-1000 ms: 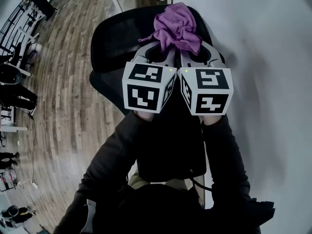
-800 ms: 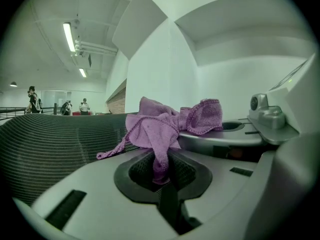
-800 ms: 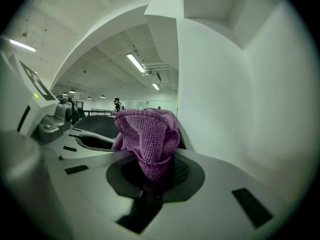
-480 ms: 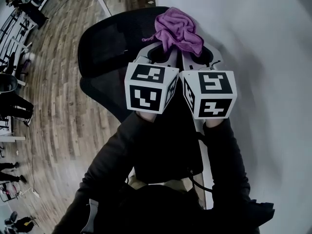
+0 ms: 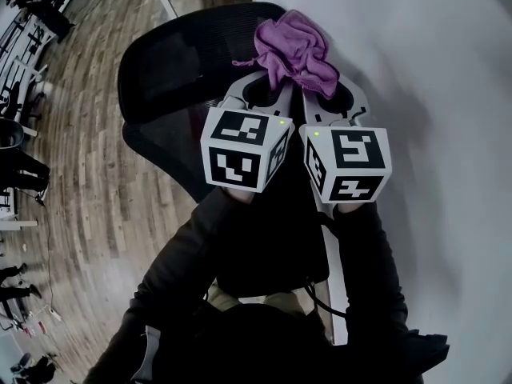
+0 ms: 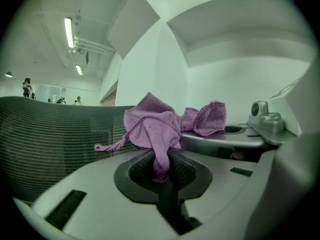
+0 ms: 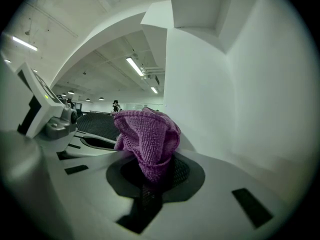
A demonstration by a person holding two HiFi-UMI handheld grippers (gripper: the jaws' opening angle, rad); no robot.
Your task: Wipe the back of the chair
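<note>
The black mesh chair back [image 5: 184,62] is being readied for wiping; pressing the cloth onto the mesh is probably being called for next. The left gripper [image 6: 161,171] and right gripper [image 7: 150,176] are being clamped, fingers closed, on the crumpled purple knitted cloth [image 5: 294,48] at the chair's far right edge.

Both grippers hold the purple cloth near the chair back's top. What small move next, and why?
Probably press the purple cloth down onto the mesh chair back and draw it leftward. The left gripper and right gripper are both shut on it, bunched near the top edge beside the wall, and most of the mesh lies to the left.
</note>
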